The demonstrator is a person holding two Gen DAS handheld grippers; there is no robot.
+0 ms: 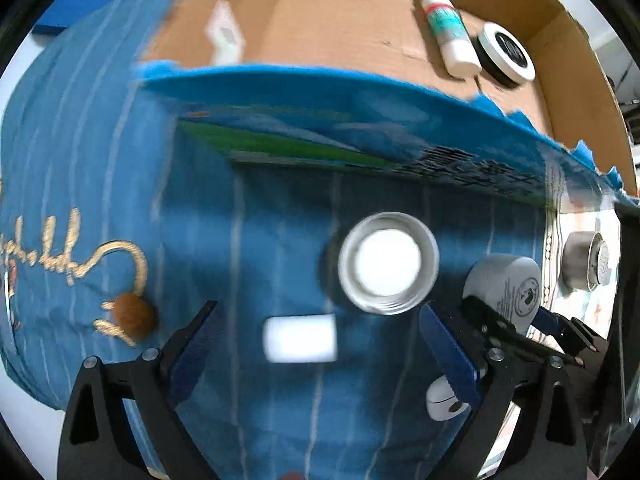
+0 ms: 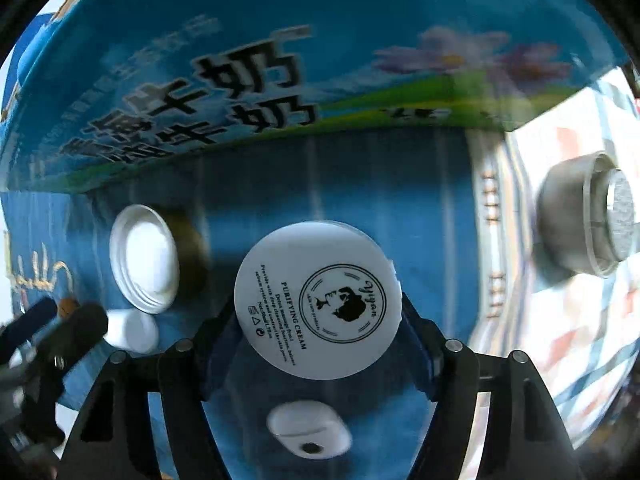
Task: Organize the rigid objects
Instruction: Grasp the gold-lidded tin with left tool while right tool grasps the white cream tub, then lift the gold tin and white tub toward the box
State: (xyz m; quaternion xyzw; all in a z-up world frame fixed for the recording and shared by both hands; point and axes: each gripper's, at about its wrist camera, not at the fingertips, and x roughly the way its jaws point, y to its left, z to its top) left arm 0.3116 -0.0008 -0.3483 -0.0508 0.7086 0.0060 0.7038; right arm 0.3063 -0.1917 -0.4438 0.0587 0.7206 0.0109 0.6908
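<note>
Right gripper (image 2: 320, 320) clamped on the cream jar (image 2: 318, 300) above the blue cloth (image 2: 360, 184), beside the box (image 1: 400, 20).

To do this step well, the grip probably needed to be kept square on the jar's round sides while lifting straight, then carried over the blue box wall (image 2: 280, 40) and set down clear of the bottle (image 1: 450, 28) and black-topped tin (image 1: 506, 52) already inside. The jar was white and round, its flat face printed "PURIFYING CREAM" with a circular portrait logo; its smooth curved wall looked liable to slip. The blue pads pressed on either side at about half spread. The left gripper (image 1: 324, 340) stood wide and empty over a white block (image 1: 300, 338), near an open white lid (image 1: 388, 262). A grey jar (image 2: 584, 228) lay on its side further right.
</note>
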